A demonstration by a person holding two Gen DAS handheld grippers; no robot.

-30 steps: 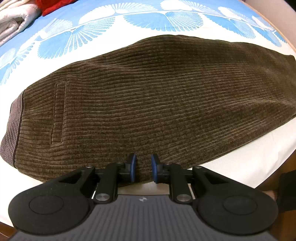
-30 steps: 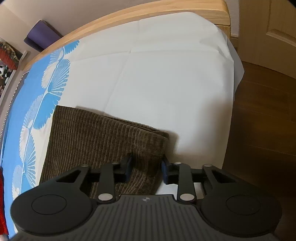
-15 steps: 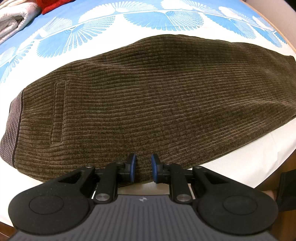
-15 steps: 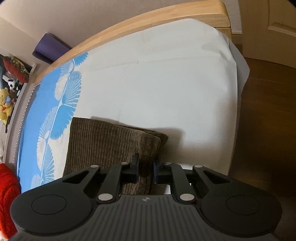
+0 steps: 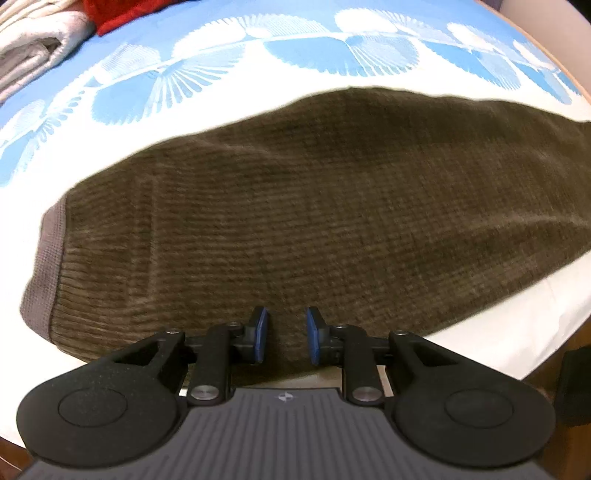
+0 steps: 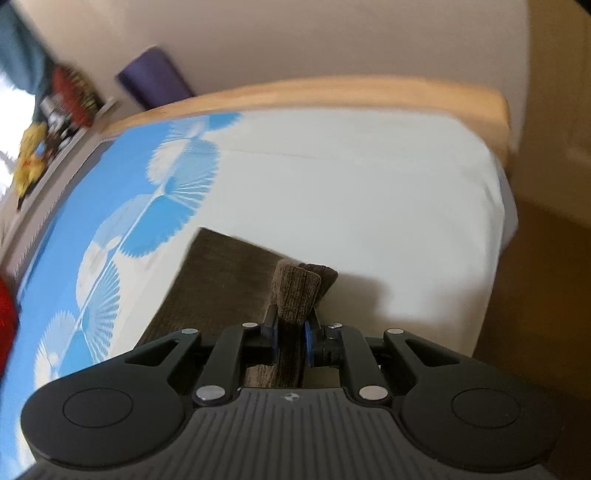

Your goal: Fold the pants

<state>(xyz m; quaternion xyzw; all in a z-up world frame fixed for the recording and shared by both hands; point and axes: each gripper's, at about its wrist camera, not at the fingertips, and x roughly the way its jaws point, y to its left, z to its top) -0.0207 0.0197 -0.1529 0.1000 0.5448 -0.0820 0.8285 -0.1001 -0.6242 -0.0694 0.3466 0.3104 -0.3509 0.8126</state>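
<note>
Brown corduroy pants (image 5: 314, 206) lie folded lengthwise across the bed, with the grey waistband (image 5: 44, 266) at the left. My left gripper (image 5: 286, 339) hovers at the pants' near edge. Its jaws are opening, and fabric shows in the gap, but the blue pads (image 5: 261, 332) do not press on it. In the right wrist view the leg end of the pants (image 6: 221, 288) lies on the white sheet (image 6: 369, 192). My right gripper (image 6: 291, 332) is shut on the hem corner (image 6: 295, 291), which stands bunched up above the bed.
A folded white blanket (image 5: 29, 48) and a red cloth (image 5: 110, 14) lie at the far left of the bed. The wooden footboard (image 6: 332, 96) closes the far end. Brown floor (image 6: 546, 295) lies beyond the right edge. A purple roll (image 6: 155, 77) and plush toys (image 6: 29, 155) sit behind.
My right gripper closed on the hem corner and lifted it off the sheet while tilting. The left jaws widened a little; that hand stayed where it was.
</note>
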